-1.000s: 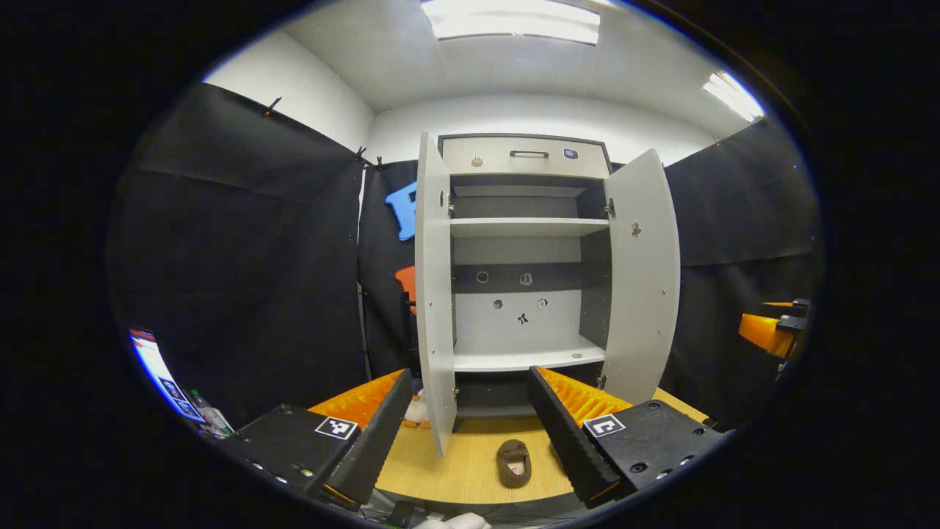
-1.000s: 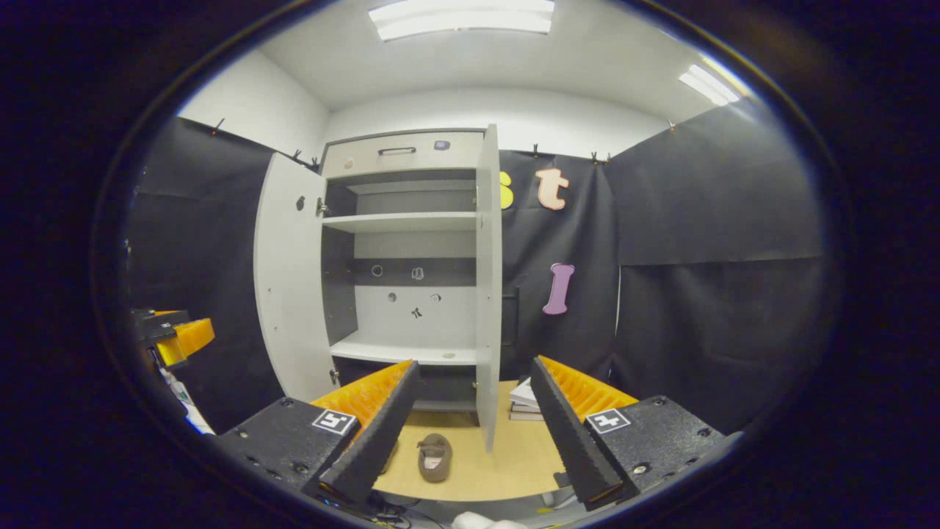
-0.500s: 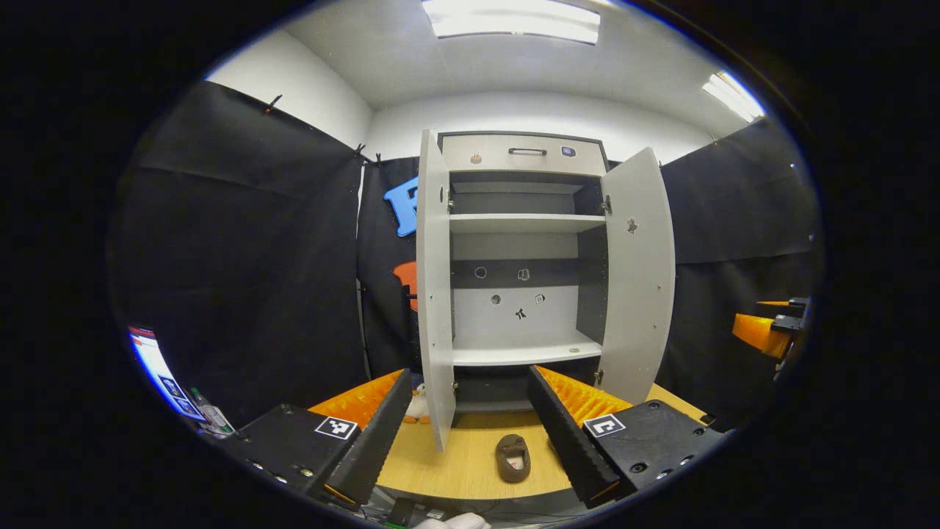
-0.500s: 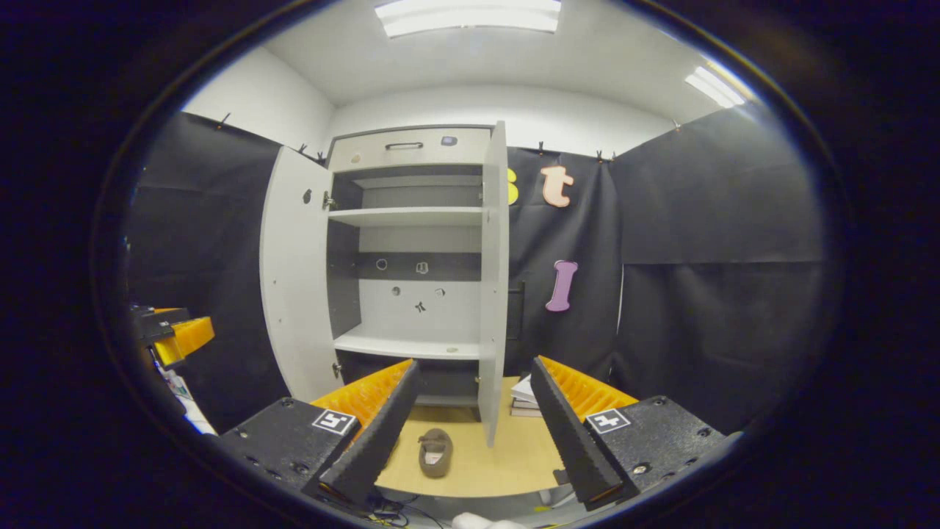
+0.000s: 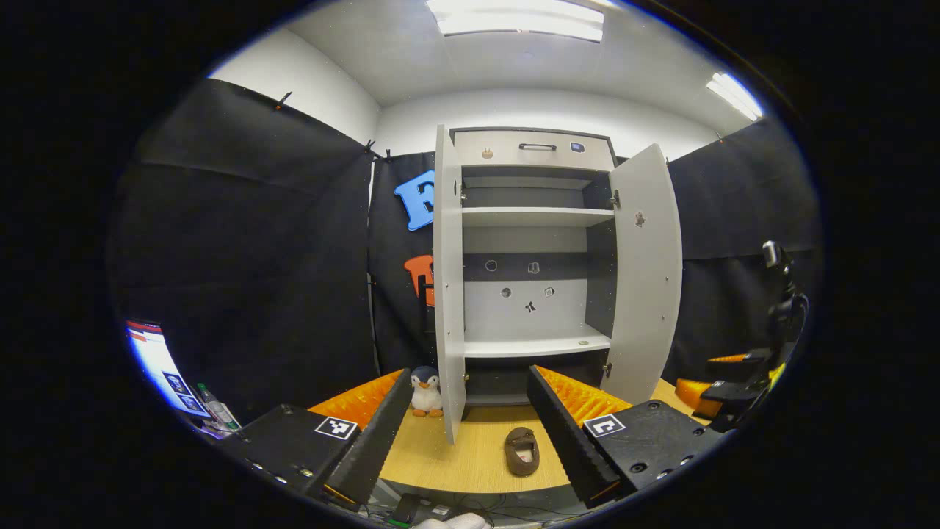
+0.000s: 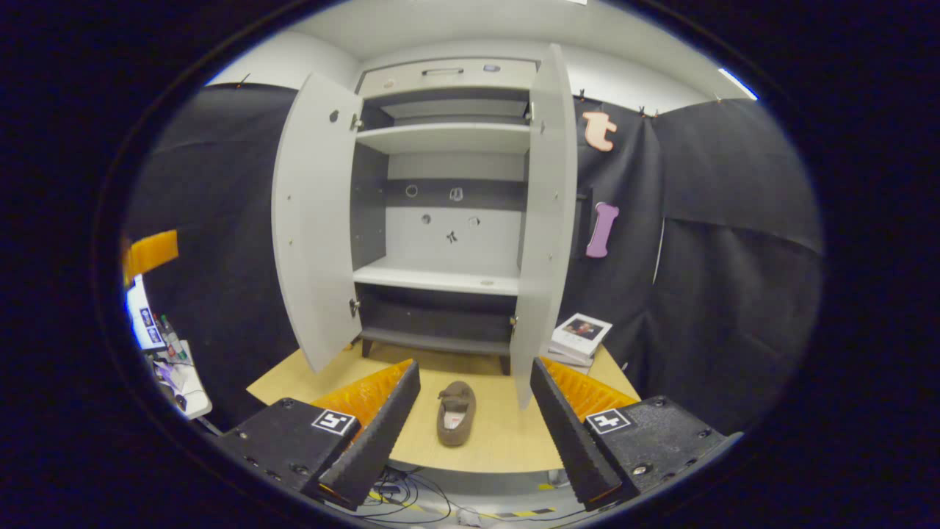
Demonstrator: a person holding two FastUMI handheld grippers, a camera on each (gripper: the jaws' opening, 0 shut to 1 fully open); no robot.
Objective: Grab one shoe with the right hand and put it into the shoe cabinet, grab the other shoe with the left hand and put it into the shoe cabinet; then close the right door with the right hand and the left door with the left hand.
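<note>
Between the parted right claw [image 6: 470, 411], one brown shoe [image 6: 456, 412], seemingly untouched.

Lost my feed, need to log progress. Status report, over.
Both grippers open, empty. One shoe on the table before the cabinet. Both doors open. Nothing in the way.
</note>
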